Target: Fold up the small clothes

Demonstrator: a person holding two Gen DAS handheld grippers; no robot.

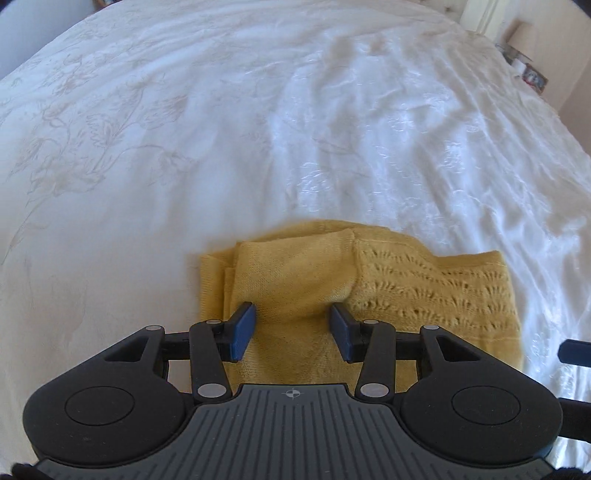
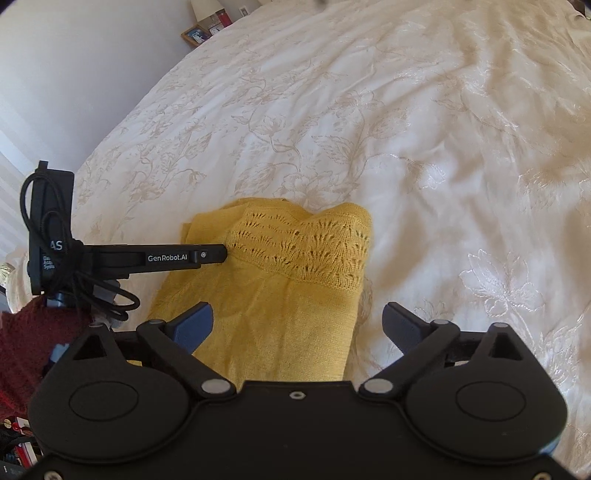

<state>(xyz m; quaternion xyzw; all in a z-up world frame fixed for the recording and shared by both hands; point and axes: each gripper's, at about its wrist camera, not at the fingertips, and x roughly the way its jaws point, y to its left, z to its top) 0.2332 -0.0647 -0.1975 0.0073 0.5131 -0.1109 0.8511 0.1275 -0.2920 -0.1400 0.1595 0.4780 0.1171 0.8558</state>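
A yellow knitted garment (image 1: 332, 280) lies folded on the white bedspread (image 1: 184, 147), with a lacy patterned band on its right part. My left gripper (image 1: 291, 328) is open just above its near edge, blue pads on either side of a raised fold, holding nothing. In the right wrist view the same garment (image 2: 280, 295) lies ahead. My right gripper (image 2: 297, 328) is wide open over its near right edge, holding nothing. The left gripper's body (image 2: 166, 256) shows side-on at the garment's left.
The white floral bedspread (image 2: 406, 129) fills both views. A bedside stand with a lamp and framed photos (image 2: 197, 33) is at the far left of the right view. A dark red knit item (image 2: 22, 350) sits at the lower left.
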